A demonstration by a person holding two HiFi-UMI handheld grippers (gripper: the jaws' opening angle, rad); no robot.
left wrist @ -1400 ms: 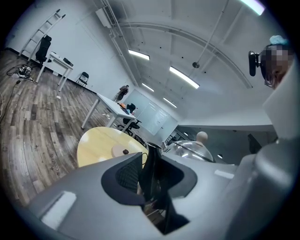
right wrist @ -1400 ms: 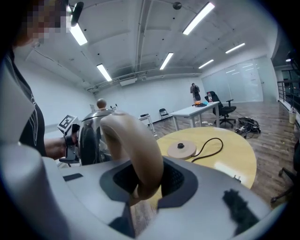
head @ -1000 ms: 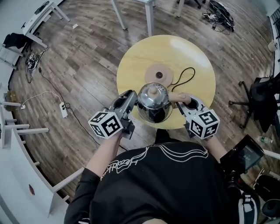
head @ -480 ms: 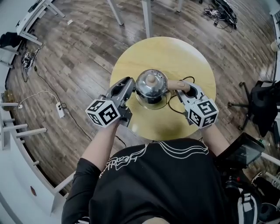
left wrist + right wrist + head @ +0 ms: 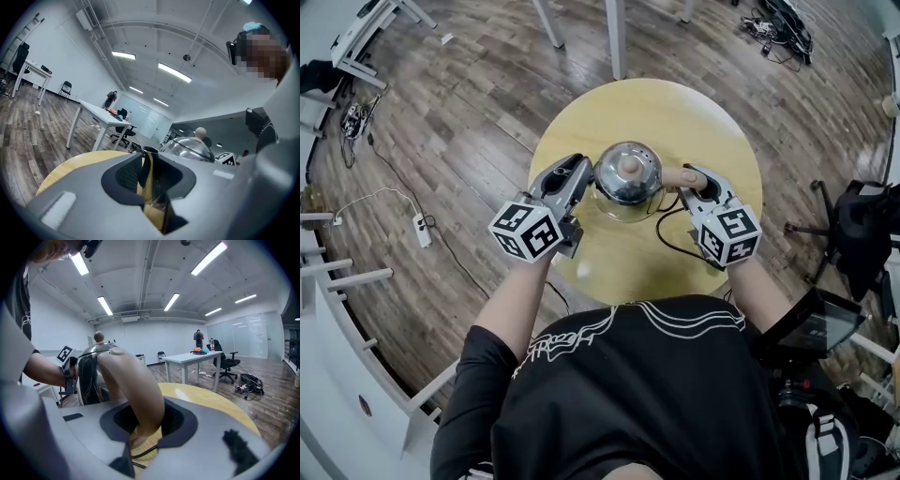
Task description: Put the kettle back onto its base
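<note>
Head view: right gripper (image 5: 700, 181) clamps the kettle (image 5: 627, 172) handle (image 5: 675, 177) at 3 o'clock, left gripper (image 5: 580, 175) pinches its spout (image 5: 144, 164) (9 o'clock); lowering off-centre could snag the cord (image 5: 660, 234).

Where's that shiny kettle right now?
In the head view the kettle is at the middle of the round table, between the left tongs, on its spout, and the right tongs, on its handle.

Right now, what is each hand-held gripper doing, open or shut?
Left hand-held gripper: closed on the kettle spout.
Right hand-held gripper: closed on the kettle handle.
</note>
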